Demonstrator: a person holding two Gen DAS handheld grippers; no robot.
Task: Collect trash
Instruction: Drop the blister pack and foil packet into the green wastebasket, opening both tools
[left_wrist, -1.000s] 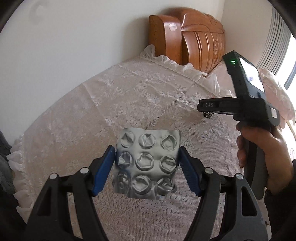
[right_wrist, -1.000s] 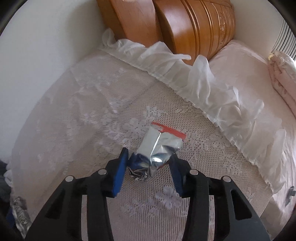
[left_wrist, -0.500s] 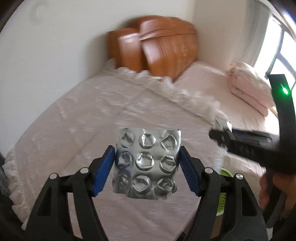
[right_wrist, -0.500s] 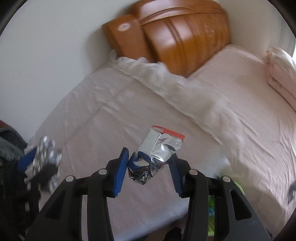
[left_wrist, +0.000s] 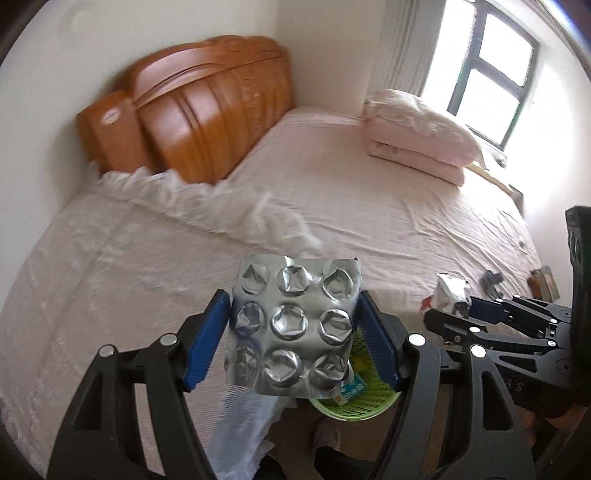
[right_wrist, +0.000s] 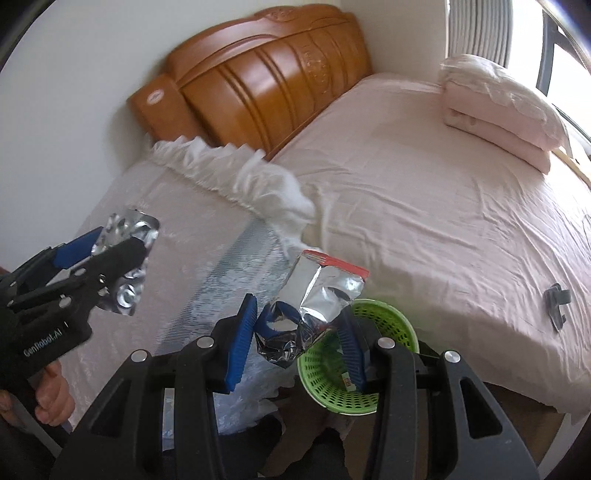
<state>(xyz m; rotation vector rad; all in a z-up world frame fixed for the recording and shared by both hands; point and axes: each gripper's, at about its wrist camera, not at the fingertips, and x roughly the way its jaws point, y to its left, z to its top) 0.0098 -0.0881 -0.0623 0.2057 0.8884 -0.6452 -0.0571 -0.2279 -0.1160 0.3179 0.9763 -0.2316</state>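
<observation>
The left hand-held gripper (left_wrist: 293, 332) is clamped on a silver foil blister sheet with nine crushed pockets (left_wrist: 293, 328). Both blue finger pads (left_wrist: 205, 341) press against the sheet's side edges, and the sheet stands roughly upright between them, clear of any surface. In the right wrist view the same sheet (right_wrist: 127, 258) appears at the left, gripped by the left hand-held gripper (right_wrist: 110, 254) above the white lace-covered tabletop (right_wrist: 192, 236).

The right hand-held gripper (right_wrist: 299, 328) is clamped on a crumpled silver foil packet with a red top strip (right_wrist: 317, 291). The packet's lower, crushed part sits between the blue pads; its red-edged end projects upward and forward. In the left wrist view this packet (left_wrist: 452, 293) shows at the tip of the right hand-held gripper (left_wrist: 467, 308).

A round green perforated plastic basket (right_wrist: 391, 325) sits below both grippers, beside the pink bed (right_wrist: 424, 177) and near the tabletop's edge. Some printed scraps lie inside it. In the left wrist view the basket (left_wrist: 373, 402) lies directly behind and under the blister sheet.

A carved wooden headboard (right_wrist: 269, 85) stands against the wall, and folded pink bedding (right_wrist: 495, 110) rests at the far side of the bed.
</observation>
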